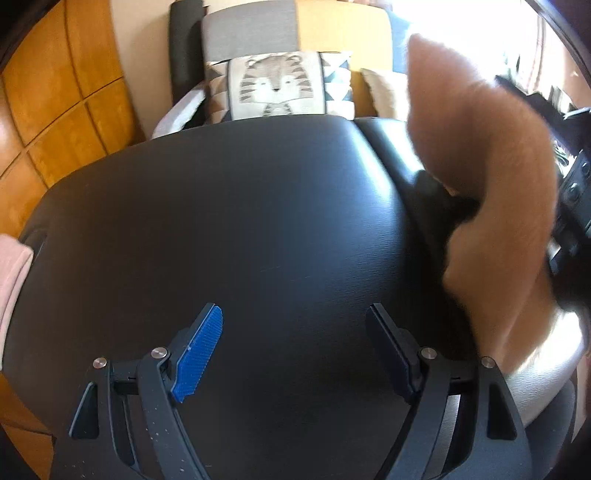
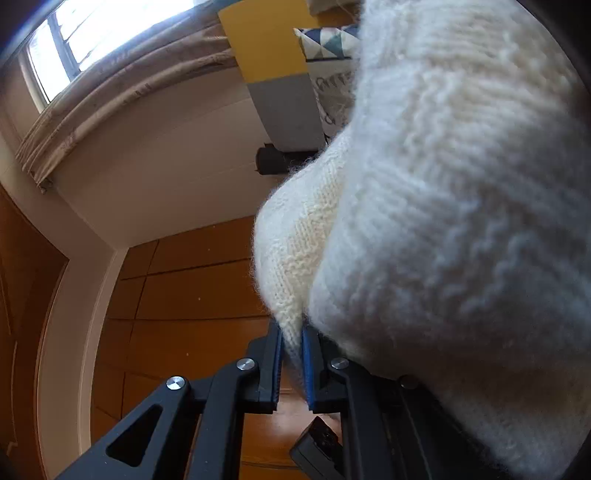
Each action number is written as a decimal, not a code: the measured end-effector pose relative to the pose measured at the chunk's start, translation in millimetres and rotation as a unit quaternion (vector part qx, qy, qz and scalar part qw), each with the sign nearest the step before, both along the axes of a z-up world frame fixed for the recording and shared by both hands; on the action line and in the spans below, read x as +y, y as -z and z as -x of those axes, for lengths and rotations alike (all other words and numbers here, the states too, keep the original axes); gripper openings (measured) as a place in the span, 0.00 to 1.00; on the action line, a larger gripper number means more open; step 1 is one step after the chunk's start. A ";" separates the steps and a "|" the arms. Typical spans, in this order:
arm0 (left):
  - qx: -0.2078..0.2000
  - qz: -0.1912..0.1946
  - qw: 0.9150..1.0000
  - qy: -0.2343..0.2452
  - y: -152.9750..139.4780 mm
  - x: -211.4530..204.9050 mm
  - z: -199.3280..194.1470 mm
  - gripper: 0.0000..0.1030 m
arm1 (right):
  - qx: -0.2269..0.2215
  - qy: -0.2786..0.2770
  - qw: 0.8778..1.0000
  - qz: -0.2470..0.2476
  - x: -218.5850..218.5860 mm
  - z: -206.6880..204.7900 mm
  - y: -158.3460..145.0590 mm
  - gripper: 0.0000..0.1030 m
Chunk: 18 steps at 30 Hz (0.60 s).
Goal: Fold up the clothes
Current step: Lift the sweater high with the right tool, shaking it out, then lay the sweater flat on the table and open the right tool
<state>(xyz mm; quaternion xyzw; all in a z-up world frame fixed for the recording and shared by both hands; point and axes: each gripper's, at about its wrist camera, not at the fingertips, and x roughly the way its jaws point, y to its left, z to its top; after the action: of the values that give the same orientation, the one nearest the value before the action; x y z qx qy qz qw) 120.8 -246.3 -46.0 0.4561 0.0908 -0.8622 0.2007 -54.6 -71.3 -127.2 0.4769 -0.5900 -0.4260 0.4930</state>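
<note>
A cream knit sweater (image 2: 461,206) fills the right of the right wrist view, draped over the tool. My right gripper (image 2: 292,354) is shut on a fold of it, held up in the air. In the left wrist view the same garment (image 1: 491,192) appears tan and blurred, hanging above the right side of the black leather surface (image 1: 229,221). My left gripper (image 1: 295,343) hovers low over that surface near its front edge, open, with nothing between its blue pads (image 1: 201,350). The sweater's lower part is hidden.
A pink cloth (image 1: 11,280) lies at the left edge of the black surface. Behind it stands a grey and yellow chair (image 1: 251,33) with a tiger cushion (image 1: 275,86). Wooden wall panels (image 1: 55,92) are on the left, a curtained window (image 2: 110,48) beyond.
</note>
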 end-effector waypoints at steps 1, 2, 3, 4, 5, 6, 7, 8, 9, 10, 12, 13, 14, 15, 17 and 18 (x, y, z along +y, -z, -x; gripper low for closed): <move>-0.001 0.000 1.000 -0.005 1.3 -4.4 -4.0 0.80 | -0.006 -0.011 1.000 -0.001 -12.3 -3.7 6.1 0.09; -0.003 0.000 1.000 -0.010 2.7 -8.7 -8.0 0.80 | -0.013 -0.023 1.000 -0.002 -26.2 -7.3 12.2 0.09; -0.004 0.000 1.000 -0.016 4.2 -13.2 -12.1 0.80 | -0.019 -0.036 0.999 -0.006 -39.6 -11.3 18.1 0.09; -0.005 0.000 1.000 -0.022 6.1 -18.2 -17.0 0.80 | -0.021 -0.048 0.999 -0.012 -51.2 -15.5 23.1 0.09; -0.006 -0.002 1.000 -0.030 8.5 -23.9 -22.4 0.80 | -0.022 -0.057 0.998 -0.020 -60.8 -18.5 27.4 0.09; -0.008 -0.004 0.999 -0.037 11.0 -29.5 -28.2 0.80 | -0.023 -0.066 0.997 -0.027 -70.4 -21.6 31.8 0.09; -0.009 -0.005 0.999 -0.043 12.9 -32.4 -33.9 0.80 | -0.024 -0.075 0.996 -0.034 -79.9 -24.7 36.1 0.09; -0.012 -0.008 0.999 -0.052 16.3 -38.2 -39.0 0.80 | -0.025 -0.084 0.995 -0.042 -89.5 -27.7 40.5 0.09; -0.015 -0.011 0.998 -0.061 19.6 -43.4 -43.9 0.80 | -0.026 -0.093 0.994 -0.049 -99.1 -30.8 44.8 0.09; -0.018 -0.013 0.998 -0.067 22.4 -47.0 -48.0 0.80 | -0.027 -0.102 0.993 -0.057 -108.7 -33.9 49.2 0.09; -0.023 -0.018 0.997 -0.078 27.7 -53.0 -57.0 0.80 | -0.029 -0.120 0.990 -0.071 -127.9 -40.0 57.8 0.11; -0.025 -0.021 0.996 -0.084 30.2 -55.7 -61.7 0.80 | -0.026 -0.125 0.988 -0.081 -135.0 -41.6 60.9 0.11; -0.028 -0.023 0.995 -0.088 32.7 -57.9 -65.9 0.80 | -0.017 -0.125 0.988 -0.094 -138.0 -40.7 61.7 0.12; -0.029 -0.025 0.995 -0.090 35.0 -57.9 -68.6 0.80 | -0.008 -0.124 0.986 -0.108 -140.9 -39.9 62.6 0.12; -0.032 -0.029 0.995 -0.094 39.6 -57.9 -73.8 0.80 | 0.005 -0.124 0.984 -0.126 -143.9 -37.9 61.6 0.16; -0.034 -0.031 0.994 -0.095 41.9 -57.3 -76.2 0.80 | 0.009 -0.125 0.983 -0.133 -144.2 -37.0 60.5 0.17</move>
<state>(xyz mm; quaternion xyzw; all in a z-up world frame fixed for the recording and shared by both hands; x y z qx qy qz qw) 197.0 -303.6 -87.9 0.4805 0.1540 -0.8200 0.2702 -17.6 -215.5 -187.7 0.6044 -0.4596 -0.4399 0.4795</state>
